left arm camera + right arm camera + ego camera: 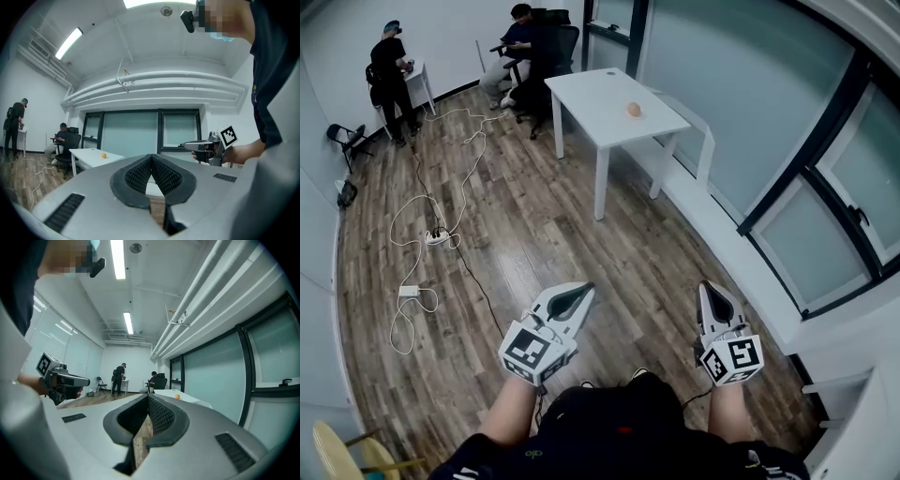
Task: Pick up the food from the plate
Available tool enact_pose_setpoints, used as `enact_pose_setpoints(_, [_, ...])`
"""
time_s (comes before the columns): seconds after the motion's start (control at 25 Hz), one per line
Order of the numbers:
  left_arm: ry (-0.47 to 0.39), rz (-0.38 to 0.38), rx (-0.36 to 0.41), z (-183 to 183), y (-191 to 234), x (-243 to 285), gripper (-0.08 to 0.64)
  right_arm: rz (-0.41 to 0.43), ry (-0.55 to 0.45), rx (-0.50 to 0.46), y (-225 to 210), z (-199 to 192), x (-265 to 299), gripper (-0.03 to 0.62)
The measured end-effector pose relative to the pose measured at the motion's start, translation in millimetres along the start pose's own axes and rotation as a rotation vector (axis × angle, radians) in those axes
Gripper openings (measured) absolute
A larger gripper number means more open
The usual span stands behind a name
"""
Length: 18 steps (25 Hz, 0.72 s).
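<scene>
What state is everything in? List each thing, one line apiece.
Left tongs: shut, empty.
Right tongs: shut, empty.
Food: resting on the white table, untouched, far from both tongs.
Office chair: occupied by a seated person.
Cable: lying loose across the floor.

Left tool (582, 290) and right tool (706, 288) held out level
Side by side, well apart, pointing forward — both pairs of jaws closed tip to tip.
</scene>
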State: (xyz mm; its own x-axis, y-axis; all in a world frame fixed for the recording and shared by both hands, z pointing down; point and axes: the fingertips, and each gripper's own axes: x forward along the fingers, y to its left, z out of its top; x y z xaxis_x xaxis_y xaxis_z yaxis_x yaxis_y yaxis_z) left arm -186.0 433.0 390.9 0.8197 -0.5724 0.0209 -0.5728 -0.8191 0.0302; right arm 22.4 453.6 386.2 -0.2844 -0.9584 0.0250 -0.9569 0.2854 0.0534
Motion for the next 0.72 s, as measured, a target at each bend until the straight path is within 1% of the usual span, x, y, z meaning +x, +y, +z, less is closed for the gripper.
enact_pose_setpoints(0.16, [-0.018, -0.004, 0.001, 4, 13, 0, 0.025, -0.006, -0.002, -0.015, -2, -2, 17, 0.025])
enact_pose_setpoints(0.32, [-0.012, 0.02, 0.01, 7, 32, 12, 0.025, -0.01, 0.011, -0.039, -14, -11, 43, 0.025])
enact_pose_setpoints(0.44, [-0.014, 0.051, 0.018, 7, 49, 33, 0.025, 0.0, 0.019, -0.058, -30, -16, 68, 0.025])
enact_pose_setpoints(0.6, [-0.026, 0.058, 0.036, 12, 67, 67, 0.025, 0.011, 0.004, -0.044, -58, -14, 103, 0.025])
enact_pose_setpoints(0.72, [-0.028, 0.074, 0.056, 19, 80, 101, 0.025, 0.028, -0.018, -0.036, -86, -7, 129, 0.025])
